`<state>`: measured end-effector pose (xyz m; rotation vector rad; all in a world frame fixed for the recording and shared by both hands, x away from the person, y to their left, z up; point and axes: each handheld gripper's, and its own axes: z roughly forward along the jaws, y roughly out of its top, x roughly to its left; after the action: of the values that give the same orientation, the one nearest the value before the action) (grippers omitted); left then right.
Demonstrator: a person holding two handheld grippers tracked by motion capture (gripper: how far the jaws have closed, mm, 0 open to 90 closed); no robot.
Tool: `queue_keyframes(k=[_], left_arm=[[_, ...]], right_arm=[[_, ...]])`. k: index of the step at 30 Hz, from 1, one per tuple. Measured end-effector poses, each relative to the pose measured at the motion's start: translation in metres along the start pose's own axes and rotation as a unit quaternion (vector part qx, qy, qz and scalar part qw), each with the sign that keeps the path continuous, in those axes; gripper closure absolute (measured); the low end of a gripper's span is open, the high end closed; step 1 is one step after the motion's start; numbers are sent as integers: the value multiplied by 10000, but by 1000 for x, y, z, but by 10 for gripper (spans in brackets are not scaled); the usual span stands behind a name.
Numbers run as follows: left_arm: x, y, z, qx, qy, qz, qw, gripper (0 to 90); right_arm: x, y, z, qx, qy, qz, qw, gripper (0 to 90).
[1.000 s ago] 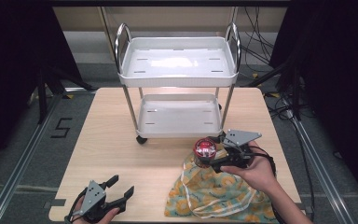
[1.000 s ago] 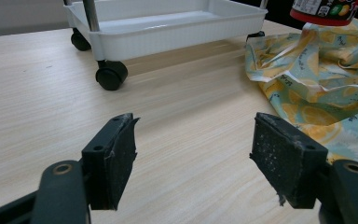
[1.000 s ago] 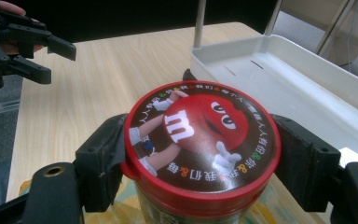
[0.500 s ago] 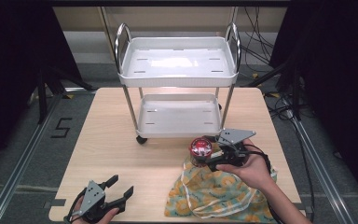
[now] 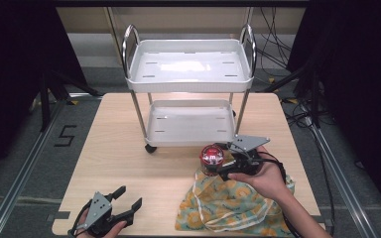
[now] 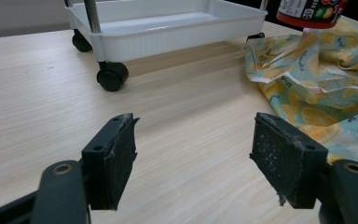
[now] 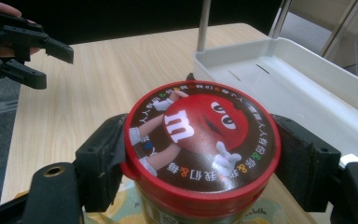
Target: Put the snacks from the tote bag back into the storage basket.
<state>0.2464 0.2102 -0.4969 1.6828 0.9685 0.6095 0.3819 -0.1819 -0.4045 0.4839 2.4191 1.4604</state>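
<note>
A candy jar [image 5: 210, 158] with a red cartoon lid [image 7: 201, 135] hangs just above the table, and my right gripper [image 5: 217, 165] is shut on it, a jaw on each side below the lid. Under the jar lies a crumpled yellow and teal patterned cloth bag [image 5: 228, 204]. The jar's bottom [image 6: 311, 10] and the bag [image 6: 326, 79] also appear in the left gripper view. My left gripper [image 5: 129, 198] rests open near the table's front left corner, nothing between its pads [image 6: 116, 156]. A white two-shelf cart [image 5: 191, 69] stands at the back of the table.
The cart's lower tray [image 5: 191, 126] sits just behind the jar, its black wheel [image 6: 112, 76] on the wooden table [image 5: 114, 163]. My left gripper [image 7: 21, 44] also shows far off in the right gripper view. Cables lie on the floor at the right.
My right gripper has moved the jar slightly left and toward the front, over the bag's edge. My left gripper has stayed where it was.
</note>
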Motion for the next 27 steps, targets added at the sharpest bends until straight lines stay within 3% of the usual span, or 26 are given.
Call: queue_keyframes(k=[8,10,15,22,23,26,27], left_arm=[[1,0,1,5,-18,38,10000,296],[1,0,2,-48,-67,29,10000,296],[0,0,1,19,-21,28,10000,296],[0,0,2,-7,-62,23,10000,296],[0,0,2,-37,-60,-2,10000,296],[0,0,2,-42,-62,-7,10000,296],[0,0,2,-41,-71,13,10000,296]], right_arm=[[0,0,1,45,40,-6,10000,262],[-2,1,3,14,23,-133,9999,262],[0,2,5,107,103,37,9999,262],[-3,2,9,54,130,-53,9999,262],[-1,2,9,153,166,56,9997,262],[0,2,9,162,161,92,9997,262],[-2,3,11,72,104,-39,9999,261]])
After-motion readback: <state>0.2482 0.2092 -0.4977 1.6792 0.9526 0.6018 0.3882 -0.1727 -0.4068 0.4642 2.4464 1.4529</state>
